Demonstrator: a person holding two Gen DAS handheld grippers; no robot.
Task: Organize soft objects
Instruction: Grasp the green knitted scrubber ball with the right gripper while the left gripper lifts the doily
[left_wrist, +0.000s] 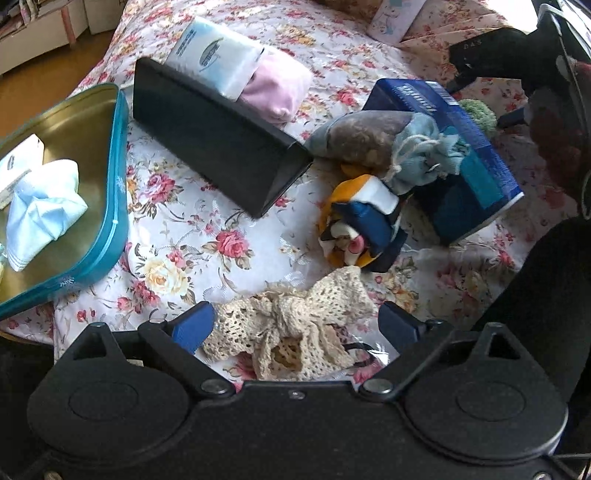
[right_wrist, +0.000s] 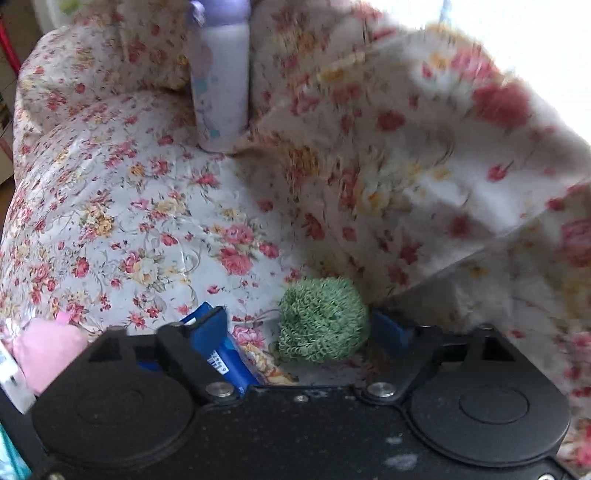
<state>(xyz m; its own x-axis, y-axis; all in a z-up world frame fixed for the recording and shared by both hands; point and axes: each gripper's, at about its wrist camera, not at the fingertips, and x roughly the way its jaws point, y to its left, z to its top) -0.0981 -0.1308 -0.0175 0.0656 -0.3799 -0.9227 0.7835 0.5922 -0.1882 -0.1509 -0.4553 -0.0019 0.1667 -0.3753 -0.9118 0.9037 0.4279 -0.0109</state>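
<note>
Floral bedspread (left_wrist: 192, 229), white with pink and yellow roses, covers a bed strewn with soft things.

Left tongs (left_wrist: 295, 326) stand wide apart over a cream crocheted lace cloth (left_wrist: 291, 332), bunched on the spread near the camera. The cloth lies between the blue fingertips (left_wrist: 194, 326); the pads are not pressing on it.

Far left sits an open teal tin (left_wrist: 114, 177) with a gold inside, holding a folded pale blue cloth (left_wrist: 40, 218). Beyond the lace lie an orange, navy and white rolled fabric bundle (left_wrist: 358, 225) and a grey-blue drawstring pouch (left_wrist: 384, 147), the pouch resting against a tilted dark blue cardboard box (left_wrist: 476, 162). A black rectangular box (left_wrist: 218, 136) lies to the left, with a white and blue packet (left_wrist: 214, 55) and a pink soft roll (left_wrist: 277, 88) behind it.

Right tongs (right_wrist: 303, 332) are partly open around a green knitted ball (right_wrist: 321, 321) on the bedspread. The ball sits just beside the right fingertip; contact cannot be told through the blur. A white bottle with a lilac cap (right_wrist: 219, 81) stands farther back against a floral pillow (right_wrist: 424, 147).
</note>
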